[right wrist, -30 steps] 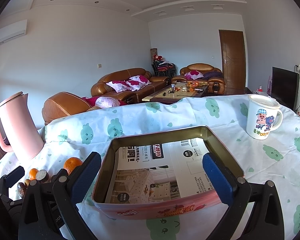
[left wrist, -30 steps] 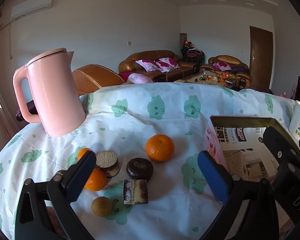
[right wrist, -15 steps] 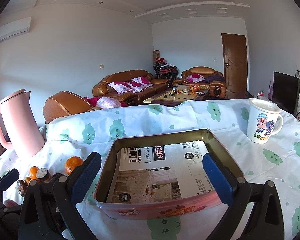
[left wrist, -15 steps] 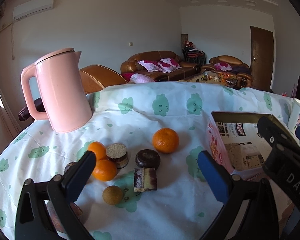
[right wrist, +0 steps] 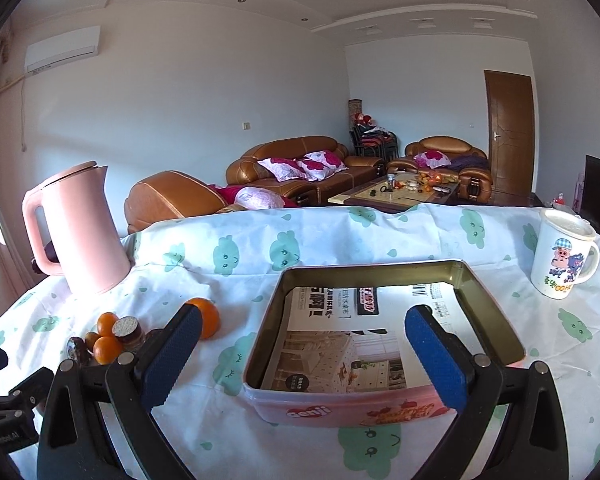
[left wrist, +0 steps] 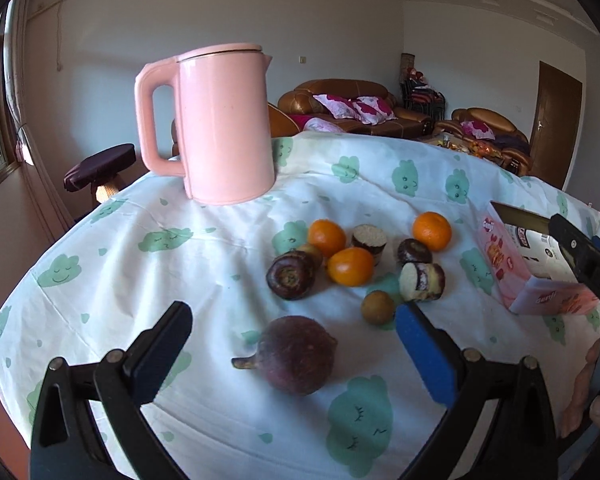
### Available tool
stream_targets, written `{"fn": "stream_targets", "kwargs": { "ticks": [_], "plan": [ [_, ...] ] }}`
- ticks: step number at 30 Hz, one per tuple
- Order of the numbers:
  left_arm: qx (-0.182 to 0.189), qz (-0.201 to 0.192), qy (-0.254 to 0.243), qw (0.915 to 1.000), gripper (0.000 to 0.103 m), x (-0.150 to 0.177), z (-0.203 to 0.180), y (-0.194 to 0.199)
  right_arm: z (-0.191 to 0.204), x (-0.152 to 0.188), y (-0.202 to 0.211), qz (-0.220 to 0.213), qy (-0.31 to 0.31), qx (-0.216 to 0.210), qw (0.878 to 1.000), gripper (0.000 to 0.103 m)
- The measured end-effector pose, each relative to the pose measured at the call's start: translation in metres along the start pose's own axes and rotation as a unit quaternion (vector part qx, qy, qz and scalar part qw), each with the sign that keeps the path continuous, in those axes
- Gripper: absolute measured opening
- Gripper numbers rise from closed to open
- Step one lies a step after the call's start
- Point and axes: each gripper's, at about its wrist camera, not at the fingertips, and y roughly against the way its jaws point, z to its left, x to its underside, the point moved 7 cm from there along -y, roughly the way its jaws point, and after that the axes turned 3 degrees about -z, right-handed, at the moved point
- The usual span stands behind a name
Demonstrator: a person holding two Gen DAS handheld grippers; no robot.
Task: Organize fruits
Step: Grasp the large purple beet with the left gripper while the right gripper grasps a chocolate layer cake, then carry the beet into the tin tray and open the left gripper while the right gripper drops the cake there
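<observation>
From the left wrist, the left gripper is spread wide and holds nothing, with a dark purple fruit lying on the cloud-print tablecloth between its fingers. Farther off sit three oranges, a small brown fruit and chocolate-coated cakes, with the pink kettle at far left. From the right wrist, the right gripper is also open and empty over the near rim of the pink tin tray, lined with printed paper; a cartoon mug stands far right.
</observation>
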Motion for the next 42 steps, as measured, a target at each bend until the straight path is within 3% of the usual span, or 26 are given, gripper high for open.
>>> {"fn": "stream_targets", "kwargs": {
  "ticks": [7, 10, 13, 15, 25, 28, 30, 34, 42],
  "plan": [
    [0.033, 0.052, -0.01, 0.9981, 0.095, 0.023, 0.005, -0.016, 0.048, 0.008, 0.001, 0.017, 0.051, -0.074, 0.996, 0.102],
    [0.041, 0.074, -0.005, 0.9964, 0.084, 0.028, 0.002, -0.024, 0.072, 0.013, -0.001, 0.029, 0.077, -0.095, 0.992, 0.1],
    [0.047, 0.093, 0.012, 0.9945, 0.071, 0.032, 0.006, -0.031, 0.091, 0.022, -0.014, 0.068, 0.088, -0.106, 0.988, 0.082],
    [0.064, 0.097, 0.033, 0.9927, 0.068, 0.031, 0.01, -0.034, 0.1, 0.03, -0.026, 0.099, 0.091, -0.112, 0.985, 0.064],
    [0.073, 0.092, 0.048, 0.9919, 0.067, 0.025, 0.012, -0.04, 0.134, 0.061, -0.06, 0.212, 0.059, -0.157, 0.963, 0.061],
    [0.073, 0.091, 0.047, 0.992, 0.067, 0.025, 0.013, -0.04, 0.137, 0.07, -0.066, 0.239, 0.062, -0.159, 0.956, 0.047],
    [0.076, 0.091, 0.047, 0.9918, 0.067, 0.025, 0.013, -0.04, 0.135, 0.071, -0.066, 0.235, 0.064, -0.16, 0.957, 0.035],
    [0.077, 0.075, 0.046, 0.9932, 0.066, 0.022, 0.013, -0.034, 0.131, 0.064, -0.057, 0.215, 0.061, -0.164, 0.961, 0.035],
    [0.083, 0.014, 0.013, 0.9963, 0.066, 0.003, 0.004, -0.008, 0.113, 0.015, -0.02, 0.096, 0.067, -0.154, 0.981, 0.035]
  ]
}}
